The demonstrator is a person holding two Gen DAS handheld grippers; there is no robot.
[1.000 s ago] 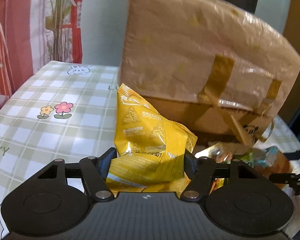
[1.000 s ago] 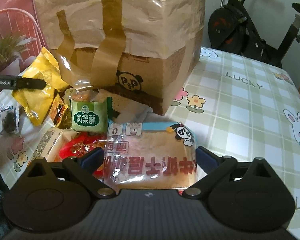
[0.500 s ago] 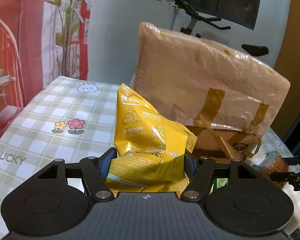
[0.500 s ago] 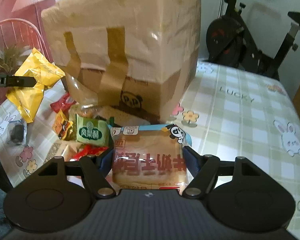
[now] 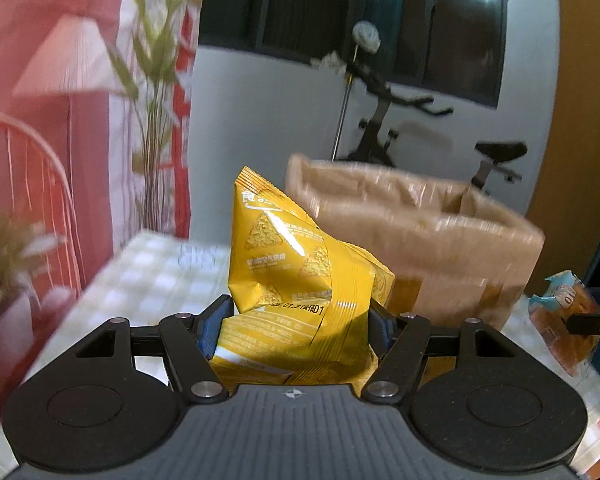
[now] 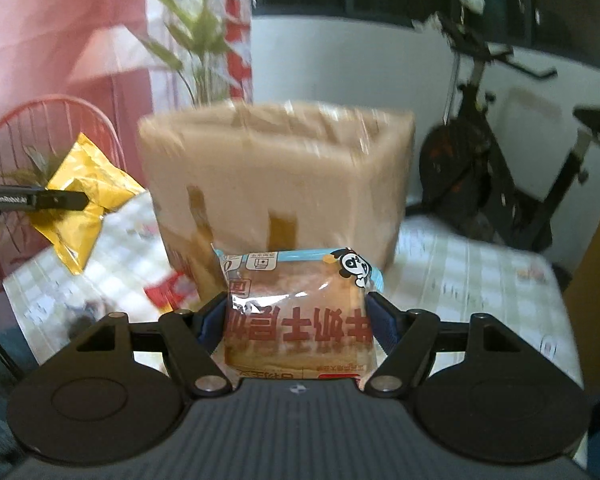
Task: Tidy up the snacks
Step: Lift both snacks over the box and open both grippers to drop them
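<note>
My left gripper (image 5: 300,316) is shut on a yellow snack bag (image 5: 296,280) and holds it up above the table. The same bag (image 6: 80,204) shows at the left of the right wrist view, pinched by the left gripper's finger (image 6: 64,199). My right gripper (image 6: 298,320) is shut on a clear-wrapped toast bread pack (image 6: 300,320) with a panda logo, also lifted; it shows at the right edge of the left wrist view (image 5: 564,320). A tall brown taped cardboard box (image 6: 276,184) stands on the table beyond both grippers (image 5: 420,240).
The table (image 6: 480,280) has a green checked cloth. A red snack packet (image 6: 172,294) and other blurred snacks lie at the box's left foot. An exercise bike (image 6: 500,184) stands behind the table. A red wire chair (image 6: 40,132) and plants (image 5: 152,120) stand at the left.
Both grippers have risen with their packs and tilted up, so the box looks lower and smaller. The snack pile below has dropped mostly out of view.
</note>
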